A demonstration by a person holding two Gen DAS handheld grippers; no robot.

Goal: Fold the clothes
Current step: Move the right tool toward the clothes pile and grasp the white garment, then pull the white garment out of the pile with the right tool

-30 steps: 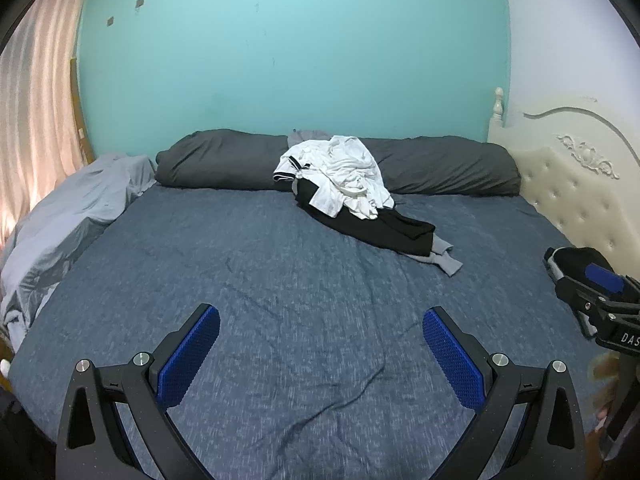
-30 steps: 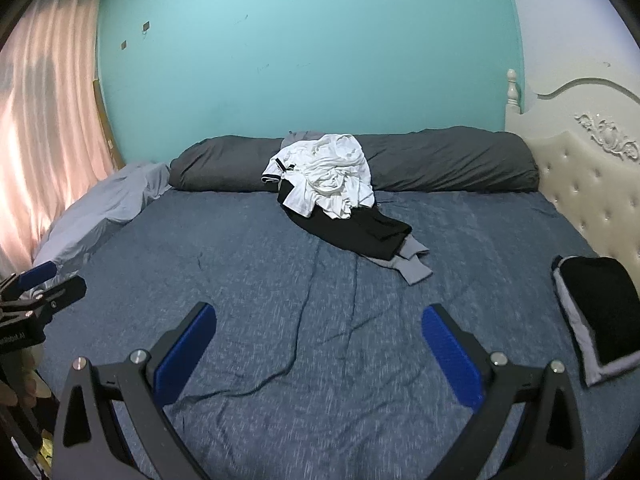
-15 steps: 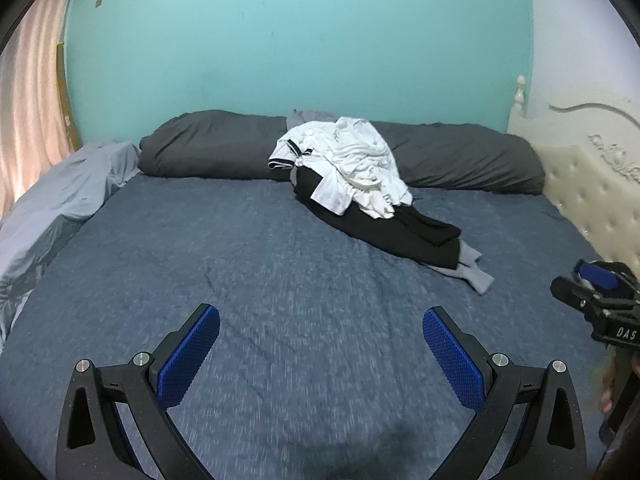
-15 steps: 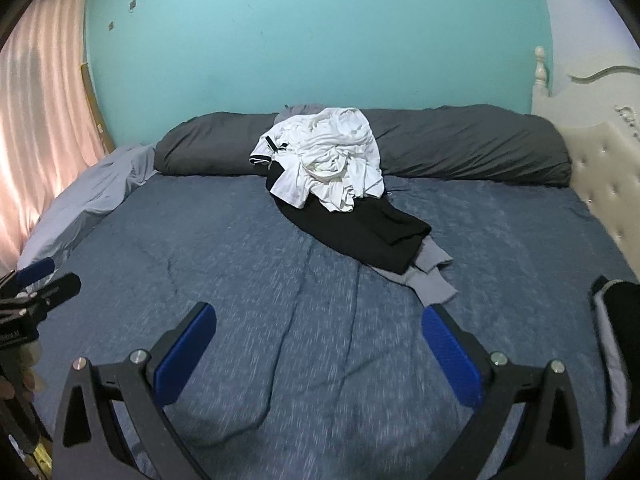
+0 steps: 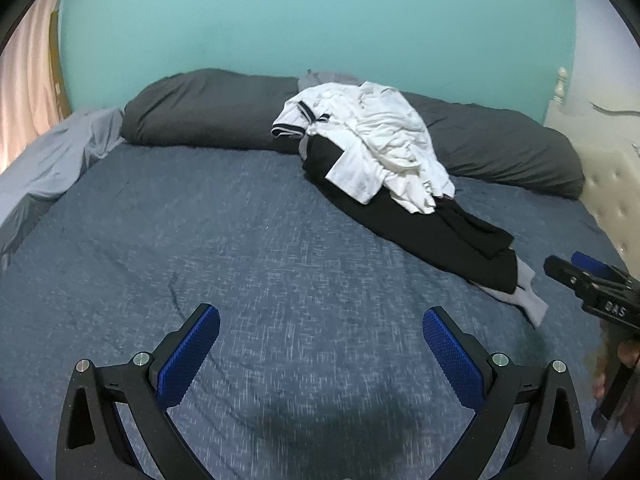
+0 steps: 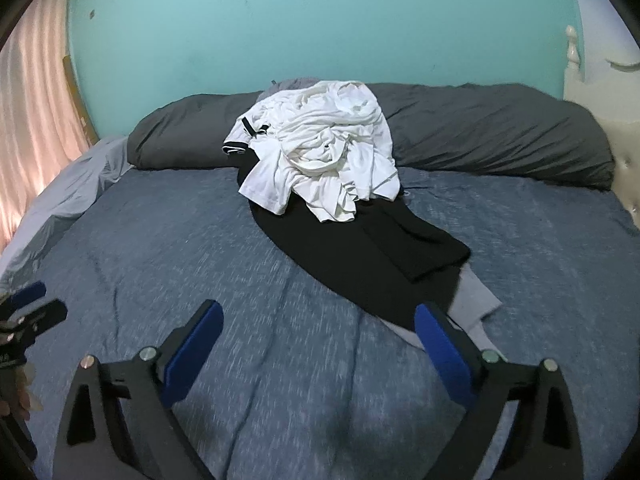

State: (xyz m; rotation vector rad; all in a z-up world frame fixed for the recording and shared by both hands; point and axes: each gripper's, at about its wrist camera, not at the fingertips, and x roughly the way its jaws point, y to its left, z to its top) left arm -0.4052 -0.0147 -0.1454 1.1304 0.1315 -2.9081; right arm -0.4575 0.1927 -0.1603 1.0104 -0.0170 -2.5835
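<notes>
A heap of clothes lies on the blue bed (image 5: 200, 240) against a dark grey rolled duvet (image 5: 208, 108). Crumpled white shirts (image 5: 380, 140) (image 6: 332, 152) top the heap. Under them a black garment (image 5: 432, 232) (image 6: 360, 256) stretches toward me, with a grey garment (image 5: 528, 304) (image 6: 476, 304) poking out beneath it. My left gripper (image 5: 320, 344) hovers open over bare bedding, left of the heap's near end. My right gripper (image 6: 318, 340) has its jaws wide and closing slightly, nothing between them; its right finger overlaps the grey garment's edge in view. Each gripper shows at the other view's edge.
A light grey sheet (image 5: 52, 160) is bunched at the bed's left side beside a pink curtain (image 6: 36, 92). A cream tufted headboard (image 5: 612, 184) runs along the right. The teal wall (image 5: 320, 20) stands behind the duvet.
Both grippers have come forward and lower toward the clothes heap, which now looks larger. The folded black item at the right of the right wrist view has left the frame.
</notes>
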